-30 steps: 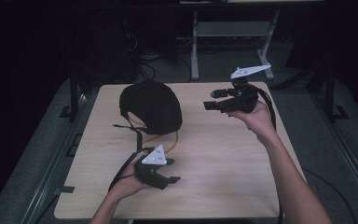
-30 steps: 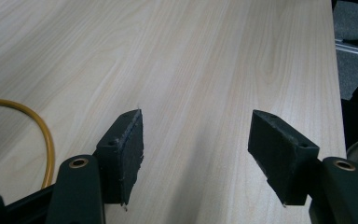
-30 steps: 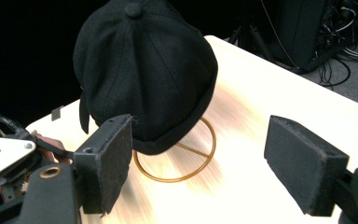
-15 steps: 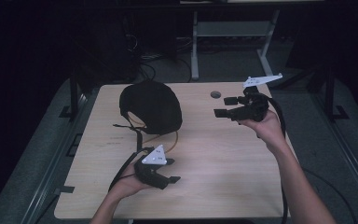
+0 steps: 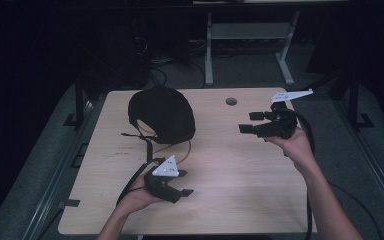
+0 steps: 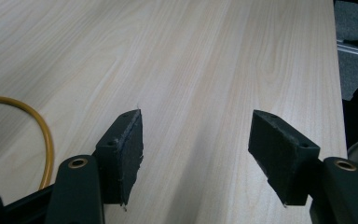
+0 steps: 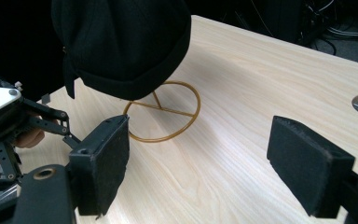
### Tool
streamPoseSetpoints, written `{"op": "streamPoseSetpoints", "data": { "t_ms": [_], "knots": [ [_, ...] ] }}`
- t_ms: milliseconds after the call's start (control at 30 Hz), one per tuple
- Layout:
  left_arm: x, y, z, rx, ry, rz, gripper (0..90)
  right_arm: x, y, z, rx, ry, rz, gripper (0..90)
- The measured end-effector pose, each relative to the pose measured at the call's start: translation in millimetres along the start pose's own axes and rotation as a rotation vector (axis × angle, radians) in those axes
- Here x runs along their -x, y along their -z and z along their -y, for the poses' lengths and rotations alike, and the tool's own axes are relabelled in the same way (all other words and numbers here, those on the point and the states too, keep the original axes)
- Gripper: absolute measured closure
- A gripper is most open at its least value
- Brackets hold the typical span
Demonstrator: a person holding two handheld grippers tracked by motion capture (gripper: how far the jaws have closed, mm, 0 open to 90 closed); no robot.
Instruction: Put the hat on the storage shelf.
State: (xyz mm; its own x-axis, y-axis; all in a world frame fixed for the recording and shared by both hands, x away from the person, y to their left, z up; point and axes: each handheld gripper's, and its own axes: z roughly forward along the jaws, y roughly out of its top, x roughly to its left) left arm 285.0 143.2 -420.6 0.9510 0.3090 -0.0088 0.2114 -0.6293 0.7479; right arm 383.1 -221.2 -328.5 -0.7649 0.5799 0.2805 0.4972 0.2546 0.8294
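Nothing is grasped yet — the black knitted cap (image 5: 162, 114) sits on its yellow wire stand (image 7: 162, 117); left gripper (image 6: 196, 154) and right gripper (image 7: 216, 165) gape wide, empty.

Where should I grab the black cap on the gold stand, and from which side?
Probably the black cap's lower rim, where the fabric hangs free over the gold wire stand; the crown looks too wide for the jaws. Come in with the right gripper, which already faces it with jaws open, pinching the edge from the table's open side.
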Motion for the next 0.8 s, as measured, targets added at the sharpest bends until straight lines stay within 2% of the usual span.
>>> {"op": "streamPoseSetpoints", "data": {
  "t_ms": [800],
  "knots": [
    [0.1, -1.9, 2.1, -0.001, 0.004, 0.002, 34.4, 11.0, 18.4, 49.1, -0.025, -0.056, 0.028, 17.8]
  ]
}}
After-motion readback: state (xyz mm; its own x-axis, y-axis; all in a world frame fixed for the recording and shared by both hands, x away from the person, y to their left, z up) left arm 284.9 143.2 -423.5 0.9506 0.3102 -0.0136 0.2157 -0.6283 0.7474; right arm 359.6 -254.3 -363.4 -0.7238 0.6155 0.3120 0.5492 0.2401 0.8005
